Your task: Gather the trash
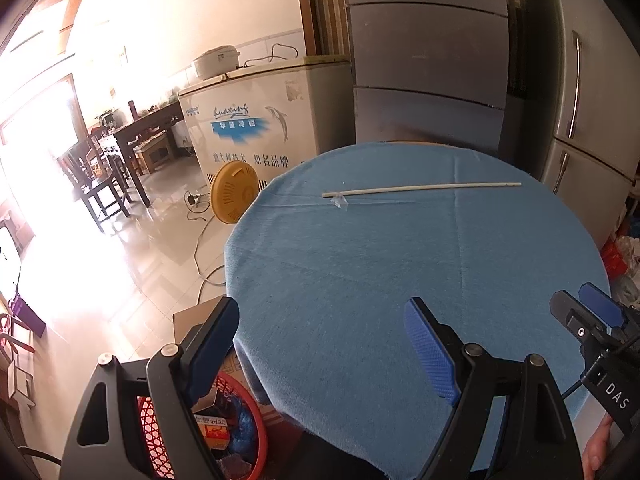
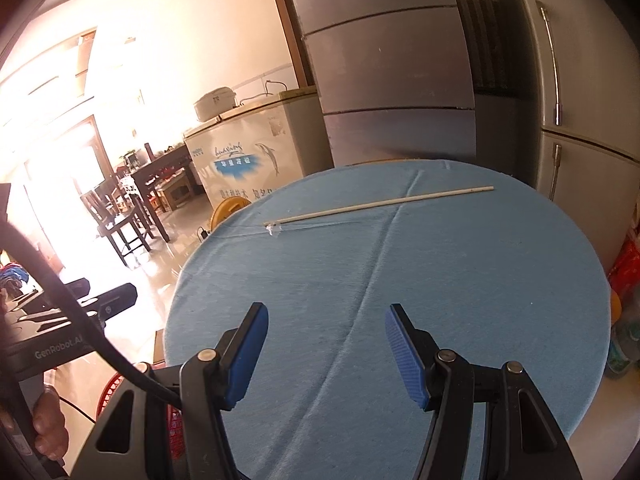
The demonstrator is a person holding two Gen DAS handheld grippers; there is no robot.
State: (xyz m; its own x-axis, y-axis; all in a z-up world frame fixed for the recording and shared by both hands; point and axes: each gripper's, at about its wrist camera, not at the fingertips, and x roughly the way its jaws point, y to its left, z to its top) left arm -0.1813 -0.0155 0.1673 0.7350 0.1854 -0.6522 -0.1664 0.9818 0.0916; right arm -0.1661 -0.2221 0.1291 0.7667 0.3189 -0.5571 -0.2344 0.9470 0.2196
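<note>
- The left gripper [image 1: 324, 344] hung over the near left edge of the round counter [image 1: 400, 264], its blue-padded fingers [image 1: 430, 354] standing wide apart with nothing between them.
- The right gripper [image 2: 326, 354] hovered above the near part of the same counter, its jaws likewise apart and empty, though set narrower than the left pair.
- In the left wrist view, the tip of the right gripper showed at the far right edge, just above the blue cloth.
- A long, thin white stick [image 1: 422, 189] lay flat on the far side of the counter, well apart from both grippers.
- A small crumpled scrap of clear film [image 1: 339, 200] sat touching the stick's left end; I could not tell whether it was stuck to it.
- A red mesh basket [image 1: 154, 436] stood on the floor just below the counter's near left edge, under the left gripper, with cardboard packaging and blue plastic inside.
- A brown cardboard box [image 1: 192, 320] stood beside the basket, against the counter.
- A round yellow fan [image 1: 234, 192] rested on the floor past the counter's left rim, in front of a white chest freezer [image 1: 256, 120].
- A grey refrigerator [image 1: 580, 100] stood behind the counter on the right.
- A dark dining table and chairs [image 1: 120, 148] stood further back on the left in bright glare.
</note>
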